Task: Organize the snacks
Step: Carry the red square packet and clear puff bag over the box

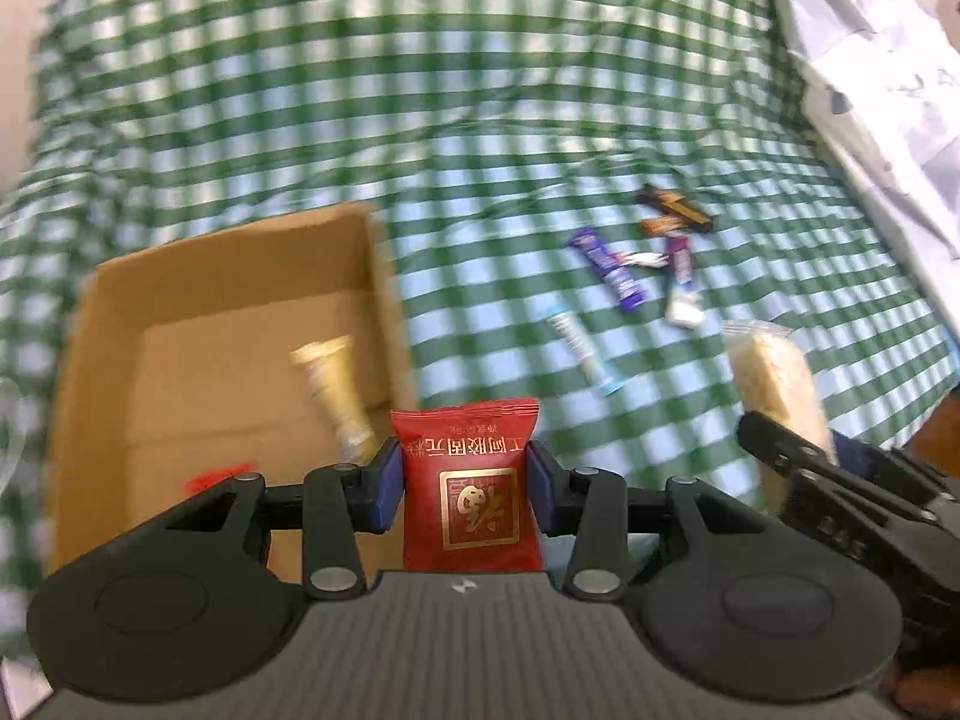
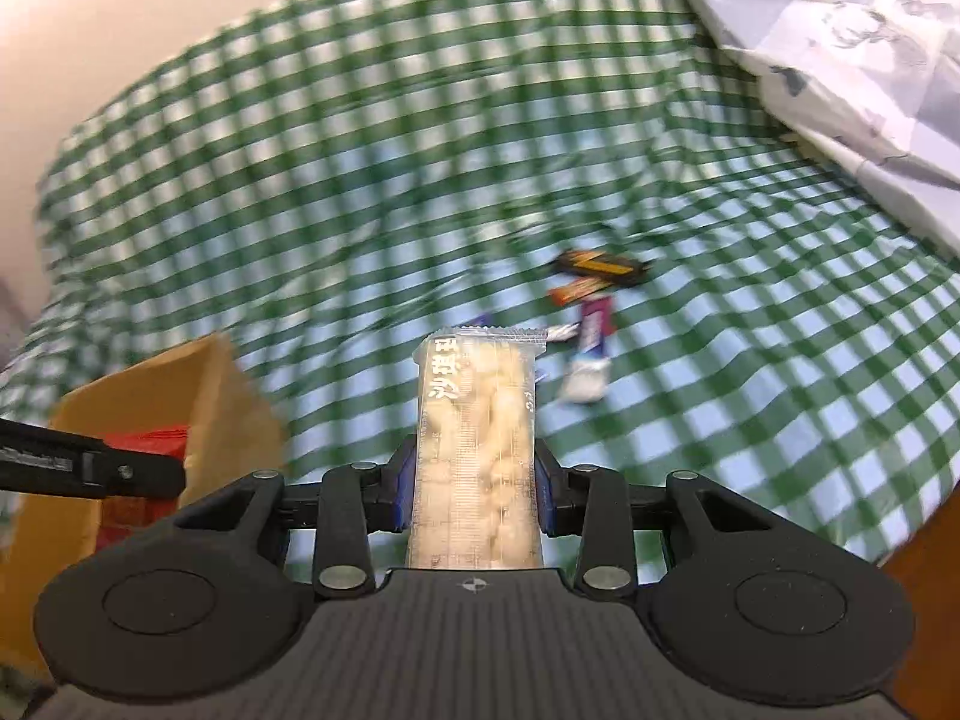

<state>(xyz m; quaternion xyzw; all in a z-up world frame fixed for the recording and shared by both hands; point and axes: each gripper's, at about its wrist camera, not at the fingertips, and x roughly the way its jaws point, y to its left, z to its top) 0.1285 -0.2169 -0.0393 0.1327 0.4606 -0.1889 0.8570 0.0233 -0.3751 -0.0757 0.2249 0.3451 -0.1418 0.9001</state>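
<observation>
**Op:** My left gripper (image 1: 465,483) is clamped on one red packet (image 1: 470,489), blue pads pressed to both its sides, held just above the near right corner of the cardboard box (image 1: 234,324).

**Desk:** And the right?

**Op:** My right gripper (image 2: 474,489) is closed on one long clear-wrapped rice bar (image 2: 477,450), standing up between the fingers, over the bed's near edge.

**Desk:** Count what's in the box.

**Op:** One gold-wrapped stick (image 1: 336,396) on the box floor, by the right wall. Something red shows at the box's near edge, too blurred to name.

**Desk:** Loose ones on the bed?

**Op:** Five I can count, clustered toward the bed's right side: one black-and-orange bar (image 1: 675,207), one small brown bar (image 1: 663,225) touching it, one purple bar (image 1: 609,270), one purple-and-white sachet (image 1: 681,294), one white-and-blue stick (image 1: 582,351) nearest the box. Something white sits between the two purple ones; I cannot tell what.

**Desk:** Surface?

**Op:** One green-and-white checked sheet (image 2: 300,180), wrinkled. One pale printed quilt (image 2: 840,30) is heaped along the far right edge. Plain cream wall (image 2: 90,12) behind.
</observation>
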